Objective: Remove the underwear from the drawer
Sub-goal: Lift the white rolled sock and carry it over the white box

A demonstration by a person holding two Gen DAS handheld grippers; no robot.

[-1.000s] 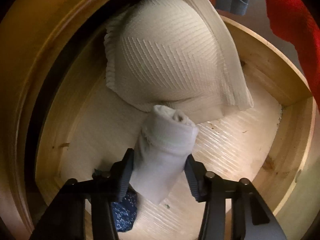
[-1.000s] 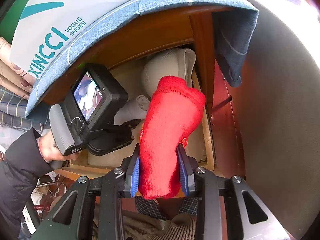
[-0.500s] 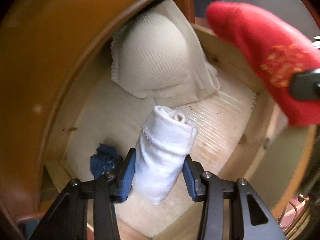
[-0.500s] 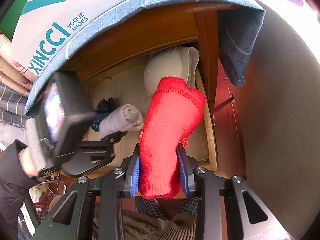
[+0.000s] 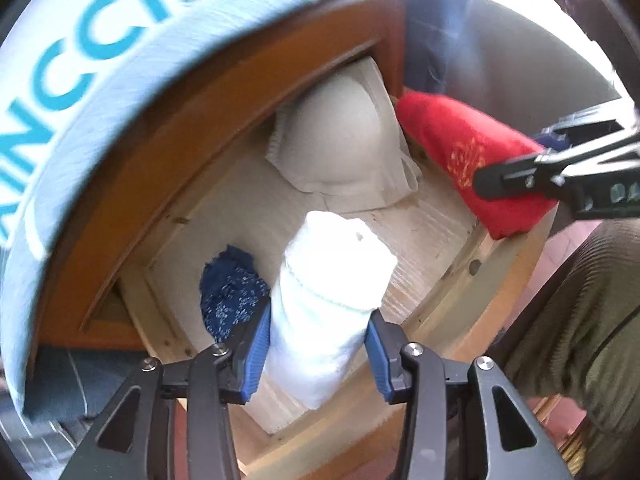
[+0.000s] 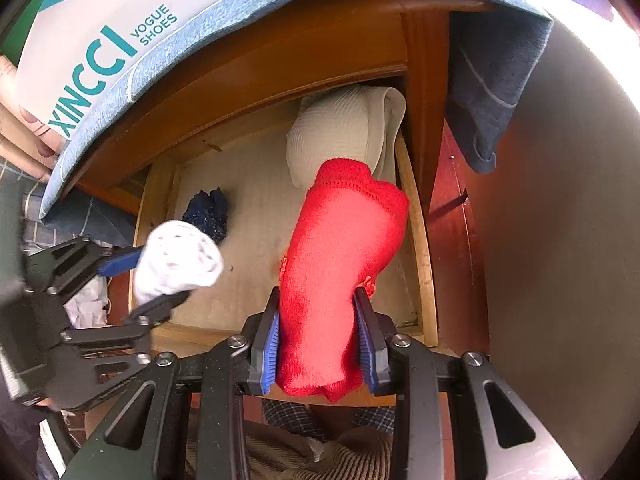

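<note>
Left wrist view: white roll (image 5: pixel 332 300) is clamped upright in left tongs (image 5: pixel 316 350) above the drawer (image 5: pixel 472 264), red roll (image 6: pixel 340 280) is gripped in right tongs (image 6: pixel 318 344), dark blue item (image 5: pixel 230 292) left on the drawer floor, nearer the left tongs.

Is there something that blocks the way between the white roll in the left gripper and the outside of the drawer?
Nothing visible does. The left gripper holds the white roll above the open drawer, clear of the blue cloth and the cream garment below.
</note>
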